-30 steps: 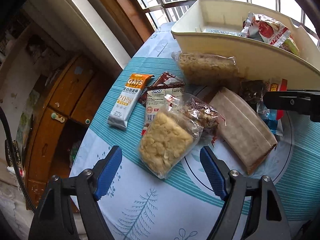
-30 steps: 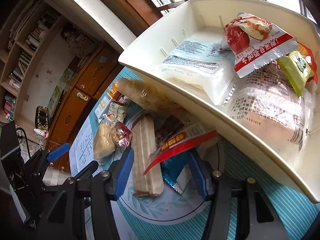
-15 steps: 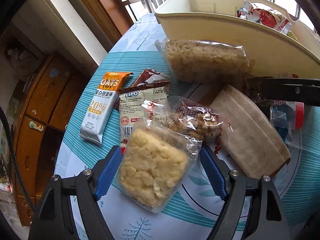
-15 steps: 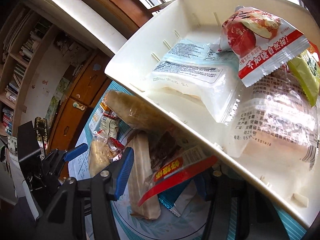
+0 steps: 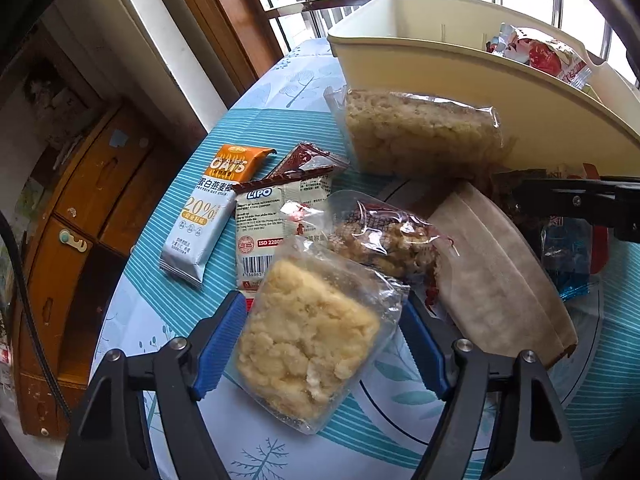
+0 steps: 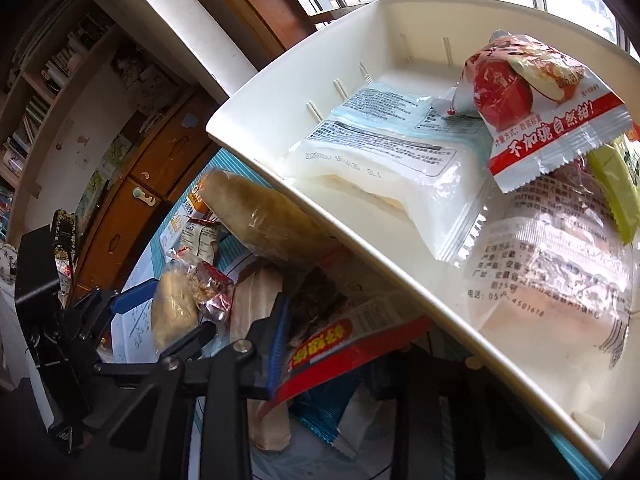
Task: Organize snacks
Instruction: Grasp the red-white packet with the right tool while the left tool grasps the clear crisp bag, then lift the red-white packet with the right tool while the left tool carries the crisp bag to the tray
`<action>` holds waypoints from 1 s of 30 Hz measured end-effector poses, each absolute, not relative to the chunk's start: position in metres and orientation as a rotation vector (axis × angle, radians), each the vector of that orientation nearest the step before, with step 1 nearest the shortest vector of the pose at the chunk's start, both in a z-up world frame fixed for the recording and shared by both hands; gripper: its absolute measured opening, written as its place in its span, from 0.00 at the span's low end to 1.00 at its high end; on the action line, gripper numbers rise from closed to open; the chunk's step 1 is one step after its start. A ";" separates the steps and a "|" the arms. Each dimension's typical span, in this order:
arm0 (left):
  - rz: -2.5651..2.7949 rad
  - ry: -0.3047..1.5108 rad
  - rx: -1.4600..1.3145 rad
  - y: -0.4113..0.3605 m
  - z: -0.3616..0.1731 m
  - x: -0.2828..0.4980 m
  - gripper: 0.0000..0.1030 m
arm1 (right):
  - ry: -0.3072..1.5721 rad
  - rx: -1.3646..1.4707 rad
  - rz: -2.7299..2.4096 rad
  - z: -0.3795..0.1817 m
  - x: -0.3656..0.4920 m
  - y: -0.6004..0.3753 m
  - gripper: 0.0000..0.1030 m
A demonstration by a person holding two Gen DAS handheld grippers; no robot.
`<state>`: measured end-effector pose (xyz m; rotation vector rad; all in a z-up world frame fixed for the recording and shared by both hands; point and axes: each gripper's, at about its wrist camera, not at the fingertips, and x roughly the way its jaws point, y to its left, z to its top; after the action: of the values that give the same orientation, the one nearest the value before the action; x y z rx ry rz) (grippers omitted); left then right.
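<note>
A clear bag of yellow crumbly cake [image 5: 308, 340] lies on the teal tablecloth between the blue pads of my left gripper [image 5: 324, 340]. Its jaws are closing and the pads stand at the bag's edges without squeezing it. My right gripper [image 6: 332, 360] is closing on a red-edged packet [image 6: 320, 348] with yellow characters. The left pad [image 6: 280, 340] presses its edge, while the other finger is hidden behind the packet. A blue packet [image 6: 320, 412] lies under it. The cream bin [image 6: 304, 176] rises just behind, holding a red date packet [image 6: 540, 112] and a white bag [image 6: 380, 160].
Loose on the table are an oat bar [image 5: 204, 216], a Lipo packet [image 5: 272, 220], a nut snack bag [image 5: 384, 240], a long puffed-rice bag [image 5: 420, 136] against the bin [image 5: 420, 68], and a brown paper packet [image 5: 500, 280]. A wooden cabinet [image 5: 80, 200] stands beyond the table's left edge.
My left gripper came down and forward until the cake bag lay between its fingers, then narrowed. The right gripper's jaws narrowed onto the red-edged packet.
</note>
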<state>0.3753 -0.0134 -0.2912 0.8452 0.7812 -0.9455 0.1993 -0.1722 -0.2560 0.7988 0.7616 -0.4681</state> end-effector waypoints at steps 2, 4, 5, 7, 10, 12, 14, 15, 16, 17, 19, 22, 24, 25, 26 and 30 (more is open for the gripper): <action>-0.940 0.768 0.848 -0.012 -0.291 0.372 0.67 | 0.763 0.795 -0.464 -0.256 0.198 -0.173 0.30; -0.933 0.756 0.850 -0.011 -0.290 0.369 0.63 | 0.767 0.784 -0.462 -0.256 0.195 -0.173 0.30; -0.930 0.754 0.849 -0.010 -0.291 0.368 0.63 | 0.764 0.783 -0.461 -0.255 0.193 -0.174 0.23; -0.922 0.745 0.853 -0.009 -0.291 0.365 0.62 | 0.749 0.774 -0.462 -0.251 0.189 -0.173 0.18; -0.905 0.731 0.871 -0.007 -0.293 0.358 0.61 | 0.743 0.755 -0.458 -0.247 0.189 -0.171 0.16; -0.898 0.733 0.870 -0.005 -0.292 0.354 0.60 | 0.745 0.750 -0.457 -0.245 0.187 -0.171 0.16; -0.895 0.742 0.864 -0.003 -0.292 0.352 0.60 | 0.741 0.747 -0.458 -0.243 0.184 -0.169 0.15; -0.895 0.745 0.860 -0.002 -0.291 0.350 0.60 | 0.738 0.744 -0.457 -0.241 0.183 -0.167 0.14; -0.896 0.745 0.854 0.000 -0.290 0.348 0.60 | 0.736 0.741 -0.458 -0.240 0.183 -0.166 0.14; -0.895 0.739 0.846 0.003 -0.288 0.346 0.60 | 0.733 0.740 -0.454 -0.238 0.182 -0.164 0.14; -0.884 0.736 0.831 0.007 -0.284 0.342 0.60 | 0.726 0.734 -0.448 -0.235 0.181 -0.161 0.14; -0.865 0.737 0.806 0.016 -0.279 0.339 0.60 | 0.712 0.717 -0.443 -0.229 0.179 -0.153 0.14; -0.848 0.737 0.782 0.022 -0.273 0.337 0.60 | 0.701 0.708 -0.440 -0.224 0.177 -0.148 0.14; -0.842 0.741 0.765 0.025 -0.270 0.337 0.60 | 0.695 0.705 -0.438 -0.222 0.175 -0.145 0.14; -0.837 0.746 0.745 0.029 -0.267 0.336 0.60 | 0.689 0.702 -0.436 -0.219 0.173 -0.142 0.14; -0.811 0.761 0.680 0.043 -0.254 0.330 0.60 | 0.667 0.678 -0.430 -0.209 0.167 -0.130 0.14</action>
<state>0.3303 0.0430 -0.2540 0.6803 0.7607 -0.8107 0.1672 -0.1297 -0.2093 0.6784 0.6672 -0.4305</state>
